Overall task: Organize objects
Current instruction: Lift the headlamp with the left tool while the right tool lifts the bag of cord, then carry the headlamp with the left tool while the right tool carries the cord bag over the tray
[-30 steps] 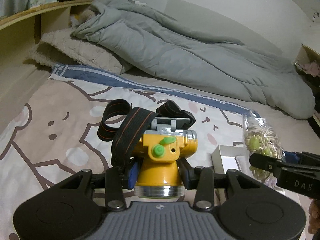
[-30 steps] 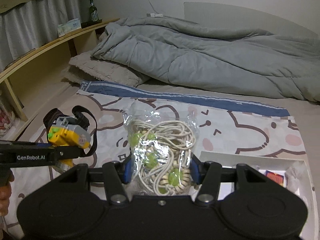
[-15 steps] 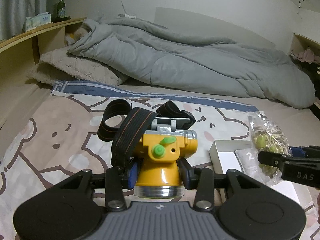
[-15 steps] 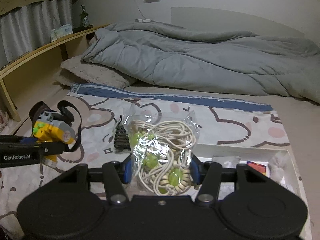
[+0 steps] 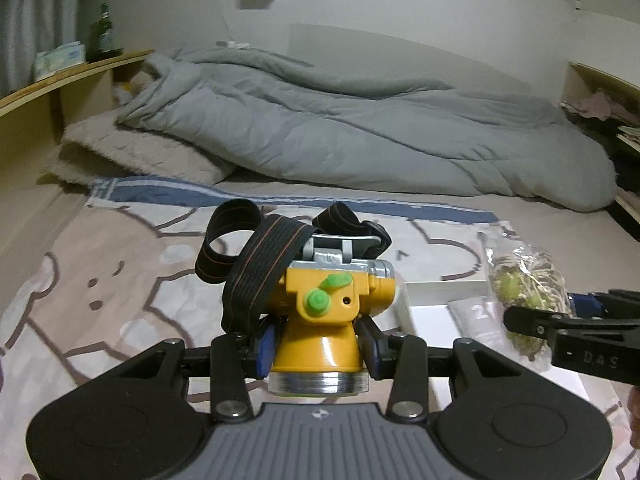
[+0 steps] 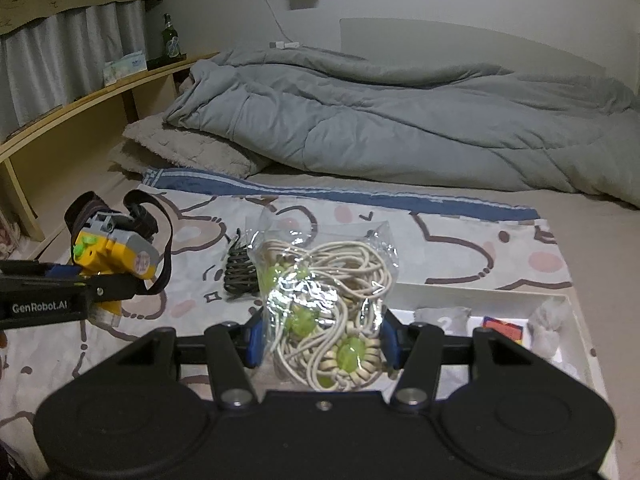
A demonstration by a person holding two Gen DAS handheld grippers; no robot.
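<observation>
- The left gripper is still clamping the yellow headlamp above the cartoon blanket, drifting toward the white box
- The right gripper is still pinching the bag of cords, now nearer that box, exposing a dark hair clip

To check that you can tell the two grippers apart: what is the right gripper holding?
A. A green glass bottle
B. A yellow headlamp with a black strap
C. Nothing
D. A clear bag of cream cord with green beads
D: in the right wrist view the right gripper pinches the clear bag; the yellow headlamp sits in the left gripper.
</observation>
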